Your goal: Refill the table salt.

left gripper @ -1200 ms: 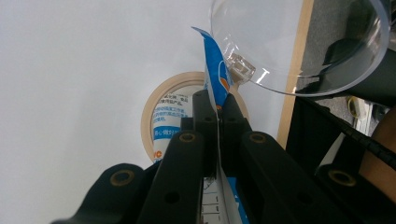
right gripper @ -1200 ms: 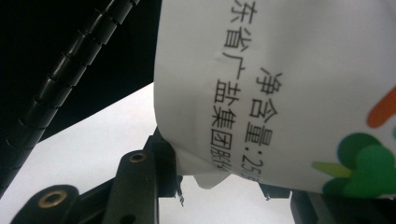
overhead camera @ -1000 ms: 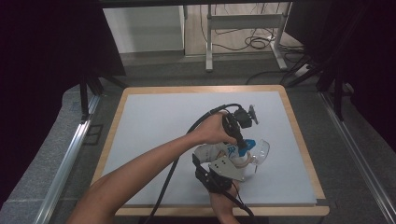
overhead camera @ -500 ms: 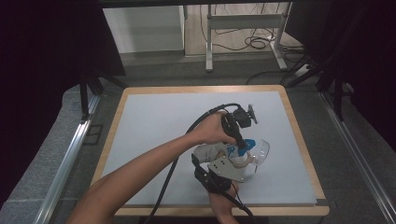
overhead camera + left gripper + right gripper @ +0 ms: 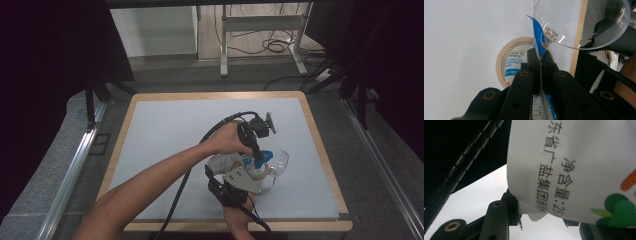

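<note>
A white and blue printed bag (image 5: 235, 162) is held up over the grey mat between both grippers. My left gripper (image 5: 258, 159) reaches in from the left and is shut on the bag's blue top edge (image 5: 537, 37), which points at a clear plastic bowl (image 5: 279, 162) just to the right. In the left gripper view the bowl (image 5: 579, 22) sits tilted right beyond the bag's tip. My right gripper (image 5: 246, 176), grey plate on top, comes from the near edge. It is shut on the bag's lower white part (image 5: 574, 170), with its jaws on either side of a bottom corner.
A beige tape roll (image 5: 504, 62) lies flat on the mat under the left gripper. The mat (image 5: 165, 135) has a wooden rim (image 5: 320, 150). Black cables trail from both grippers across the near side. Beyond the table are a floor, a metal frame and loose cables.
</note>
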Available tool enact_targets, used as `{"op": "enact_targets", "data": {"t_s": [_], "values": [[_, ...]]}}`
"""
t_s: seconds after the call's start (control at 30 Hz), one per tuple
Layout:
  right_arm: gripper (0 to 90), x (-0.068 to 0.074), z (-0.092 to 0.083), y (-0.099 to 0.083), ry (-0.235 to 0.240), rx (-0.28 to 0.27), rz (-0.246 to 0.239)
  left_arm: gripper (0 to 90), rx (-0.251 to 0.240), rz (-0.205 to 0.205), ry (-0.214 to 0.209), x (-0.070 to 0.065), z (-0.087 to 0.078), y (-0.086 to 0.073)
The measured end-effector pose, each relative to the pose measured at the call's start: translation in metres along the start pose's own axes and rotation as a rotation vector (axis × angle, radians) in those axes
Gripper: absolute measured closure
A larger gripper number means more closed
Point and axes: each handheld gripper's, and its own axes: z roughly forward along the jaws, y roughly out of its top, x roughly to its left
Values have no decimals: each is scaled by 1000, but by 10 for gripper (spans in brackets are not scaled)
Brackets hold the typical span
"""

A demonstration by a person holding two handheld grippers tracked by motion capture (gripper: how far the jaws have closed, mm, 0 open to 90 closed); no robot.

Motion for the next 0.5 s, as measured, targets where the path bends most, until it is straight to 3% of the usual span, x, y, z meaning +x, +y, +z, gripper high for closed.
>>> {"op": "enact_targets", "data": {"t_s": [0.5], "values": [[579,0,0,0,-11,-4,-11,897,-15,0,-3,-1,-1,0]]}}
